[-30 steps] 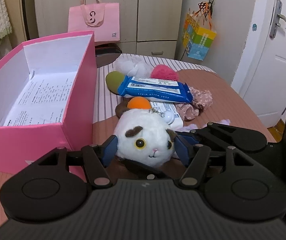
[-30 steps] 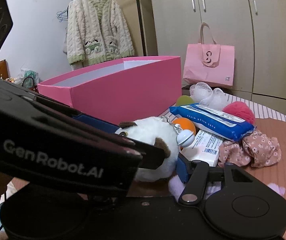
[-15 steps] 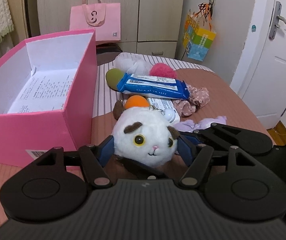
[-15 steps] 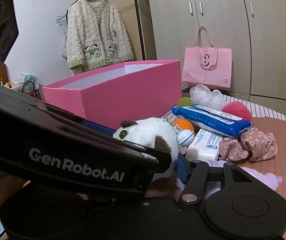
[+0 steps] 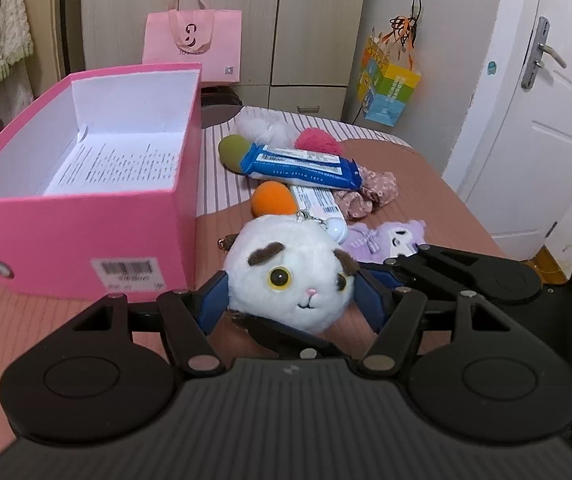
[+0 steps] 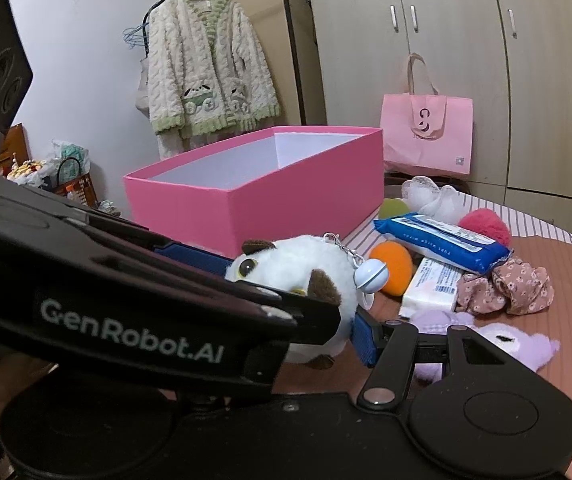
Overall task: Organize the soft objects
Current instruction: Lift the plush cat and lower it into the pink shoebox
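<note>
My left gripper (image 5: pixel 292 294) is shut on a white plush cat (image 5: pixel 290 276) with brown ears and a keychain bell, held just above the bed. The cat also shows in the right wrist view (image 6: pixel 306 276), with the left gripper's body across the foreground. The open pink box (image 5: pixel 86 216) stands to the left, a printed sheet on its floor; it also shows in the right wrist view (image 6: pixel 270 200). A purple plush (image 5: pixel 386 236) lies right of the cat. Only one blue finger (image 6: pixel 366 340) of my right gripper shows, beside the cat; its other finger is hidden.
Behind the cat lie an orange ball (image 5: pixel 272 200), a blue wipes pack (image 5: pixel 298 164), a white packet (image 5: pixel 318 202), floral fabric (image 5: pixel 370 192), a red pom (image 5: pixel 318 142), a green ball (image 5: pixel 234 152) and a white mesh puff (image 5: pixel 262 128). A pink bag (image 5: pixel 194 46) stands by the wardrobe.
The left gripper has pulled back and lifted with the plush cat in it. The pile and box look farther away, and the purple plush has come into view.
</note>
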`<state>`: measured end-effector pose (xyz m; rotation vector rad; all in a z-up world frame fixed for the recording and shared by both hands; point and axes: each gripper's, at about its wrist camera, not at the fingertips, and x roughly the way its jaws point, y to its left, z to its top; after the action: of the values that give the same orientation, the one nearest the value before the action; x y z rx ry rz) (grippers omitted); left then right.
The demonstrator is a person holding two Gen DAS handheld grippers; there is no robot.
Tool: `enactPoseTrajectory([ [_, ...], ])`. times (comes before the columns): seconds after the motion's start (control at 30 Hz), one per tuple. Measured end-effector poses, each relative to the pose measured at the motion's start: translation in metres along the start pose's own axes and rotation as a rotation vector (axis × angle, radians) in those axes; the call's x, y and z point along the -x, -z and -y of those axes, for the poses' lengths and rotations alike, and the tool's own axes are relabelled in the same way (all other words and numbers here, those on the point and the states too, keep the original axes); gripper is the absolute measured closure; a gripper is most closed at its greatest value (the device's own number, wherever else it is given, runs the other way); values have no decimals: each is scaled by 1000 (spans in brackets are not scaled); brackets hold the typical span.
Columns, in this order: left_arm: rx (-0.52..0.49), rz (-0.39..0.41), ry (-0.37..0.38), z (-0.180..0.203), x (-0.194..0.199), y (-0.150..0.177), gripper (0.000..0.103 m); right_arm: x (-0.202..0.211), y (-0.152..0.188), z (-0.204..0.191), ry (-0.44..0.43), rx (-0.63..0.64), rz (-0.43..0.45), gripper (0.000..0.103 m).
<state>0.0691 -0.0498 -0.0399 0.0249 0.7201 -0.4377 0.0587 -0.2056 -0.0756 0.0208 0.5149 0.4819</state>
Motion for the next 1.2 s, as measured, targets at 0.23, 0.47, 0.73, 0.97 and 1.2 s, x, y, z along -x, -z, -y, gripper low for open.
enactPoseTrajectory([
  [0.23, 38, -60, 24, -24, 30, 3, 37, 7, -11, -32, -38, 66, -75, 39],
  [0.47, 36, -91, 15, -45, 71, -6, 38, 16, -31, -67, -112, 109, -108, 39],
  [0.73, -9, -15, -7, -63, 108, -37, 38, 20, -68, -88, -163, 129, -38, 39],
  [0.97, -12, 85, -6, -87, 99, -87, 38, 0, -118, -82, -145, 160, 27, 39],
  [1.2, 31, 81, 19, -125, 48, -128, 38, -55, -160, -57, -126, 191, 16, 38],
])
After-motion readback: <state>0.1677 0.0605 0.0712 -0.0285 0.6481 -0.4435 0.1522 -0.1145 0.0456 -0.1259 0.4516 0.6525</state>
